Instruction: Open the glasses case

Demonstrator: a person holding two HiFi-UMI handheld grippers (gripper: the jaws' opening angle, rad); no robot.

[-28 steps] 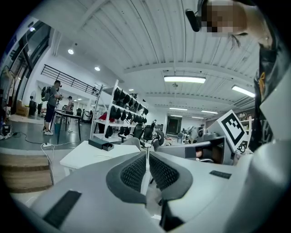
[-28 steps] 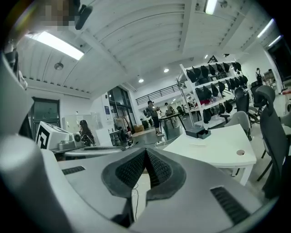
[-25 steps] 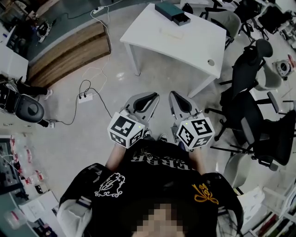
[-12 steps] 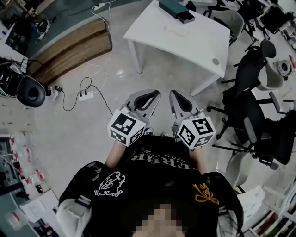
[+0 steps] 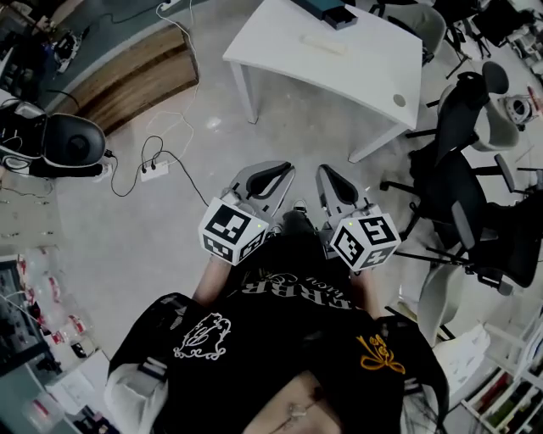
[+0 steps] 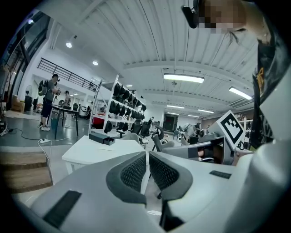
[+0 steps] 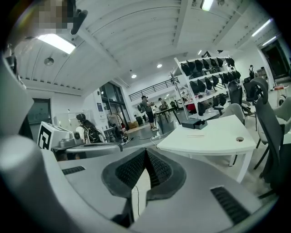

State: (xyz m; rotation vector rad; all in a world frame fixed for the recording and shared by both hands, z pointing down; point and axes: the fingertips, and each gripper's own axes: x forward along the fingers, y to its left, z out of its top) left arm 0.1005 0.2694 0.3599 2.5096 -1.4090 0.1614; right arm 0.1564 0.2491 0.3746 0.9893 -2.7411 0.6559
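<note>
A white table (image 5: 339,59) stands ahead, across bare floor. On its far edge lies a dark oblong case (image 5: 333,12), (image 6: 101,138), (image 7: 197,123), with a pale flat strip (image 5: 325,44) nearer to me. Both grippers are held side by side in front of my chest, well short of the table. My left gripper (image 5: 283,174), (image 6: 148,155) is shut with nothing between its ribbed pads. My right gripper (image 5: 325,175), (image 7: 146,152) is shut and empty too. Each gripper's marker cube shows in the other's view.
Black office chairs (image 5: 462,169) crowd the right side beside the table. A power strip with cables (image 5: 154,173) lies on the floor at left, past it a wooden platform (image 5: 127,76) and a round black device (image 5: 75,144). Shelves and people stand far behind the table.
In the head view the table has slid toward the top edge and the round black device has come further in at left. Both grippers stay shut, side by side.
</note>
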